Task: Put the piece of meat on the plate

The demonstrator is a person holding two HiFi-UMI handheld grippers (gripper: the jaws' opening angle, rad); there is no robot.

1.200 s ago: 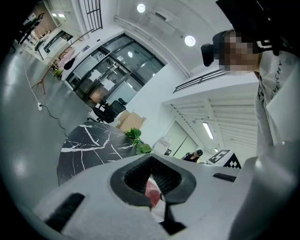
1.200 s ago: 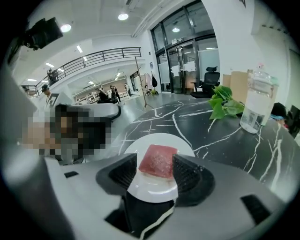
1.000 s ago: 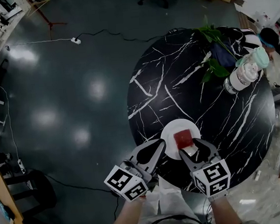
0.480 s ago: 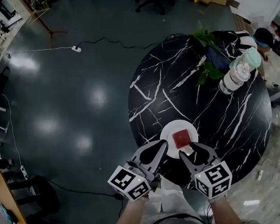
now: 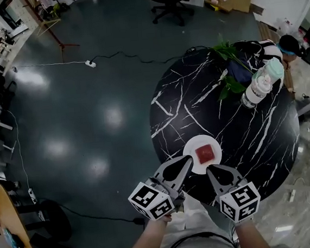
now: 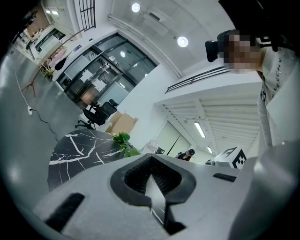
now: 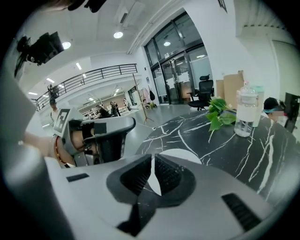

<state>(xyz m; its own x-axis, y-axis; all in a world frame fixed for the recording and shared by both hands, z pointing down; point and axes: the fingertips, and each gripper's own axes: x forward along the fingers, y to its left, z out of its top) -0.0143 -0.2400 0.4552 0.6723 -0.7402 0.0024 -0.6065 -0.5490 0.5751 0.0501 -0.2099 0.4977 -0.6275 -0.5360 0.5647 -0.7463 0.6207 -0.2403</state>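
Piece of meat (image 5: 204, 154) lies on the white plate (image 5: 192, 146) at the bench's (image 5: 225, 114) near edge, just beyond the right claw (image 5: 209, 168). Its jaws have just been closing, nothing between them. Left claw (image 5: 189, 158), closed and empty, is beside the plate's left rim.

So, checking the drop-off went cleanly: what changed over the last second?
The right gripper has drawn back off the plate and its jaws have just been closing, with nothing between them. The piece of meat stayed on the plate; the left gripper stayed shut.
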